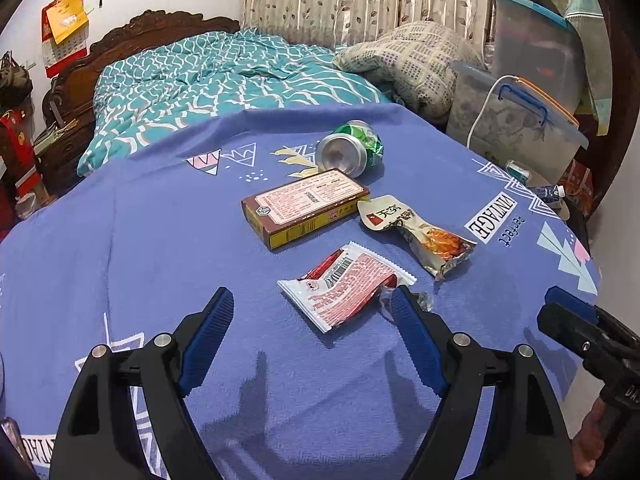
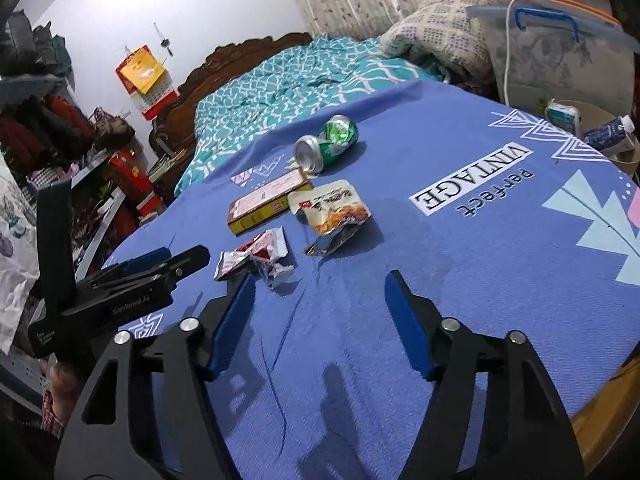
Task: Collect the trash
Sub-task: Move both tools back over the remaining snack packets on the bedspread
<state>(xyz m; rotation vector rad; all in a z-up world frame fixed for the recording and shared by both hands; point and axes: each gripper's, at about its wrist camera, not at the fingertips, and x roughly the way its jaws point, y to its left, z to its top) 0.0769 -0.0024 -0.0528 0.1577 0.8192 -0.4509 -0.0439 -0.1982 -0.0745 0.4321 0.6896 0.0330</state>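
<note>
A round table covered with a blue printed cloth (image 1: 120, 240) stands in front of a bed with a teal patterned quilt (image 1: 208, 76), and four bits of trash lie on it in a loose cluster. Farthest from the grippers is a crushed green can (image 1: 352, 148) lying on its side, its silver end turned toward them. Just in front of it lies a flat brown and yellow box (image 1: 304, 206), label up, and to the right of the box is a torn cream snack pouch (image 1: 416, 232) with an orange picture on it. Nearest of all is a red and white wrapper (image 1: 348, 288), crumpled at one end. The left gripper (image 1: 312, 312) hangs above the cloth with its jaws spread wide and nothing between them; its right finger (image 1: 416, 344) stands just at the crumpled end of the wrapper, though I cannot tell whether it touches. The right gripper (image 2: 320, 300) is beside it, jaws also apart and empty, over bare cloth just to the right of the same wrapper. Off the far right edge of the table, a beige bin (image 2: 600, 120) holds a couple of cartons, and clear plastic storage boxes (image 1: 516, 120) are stacked behind it.
</note>
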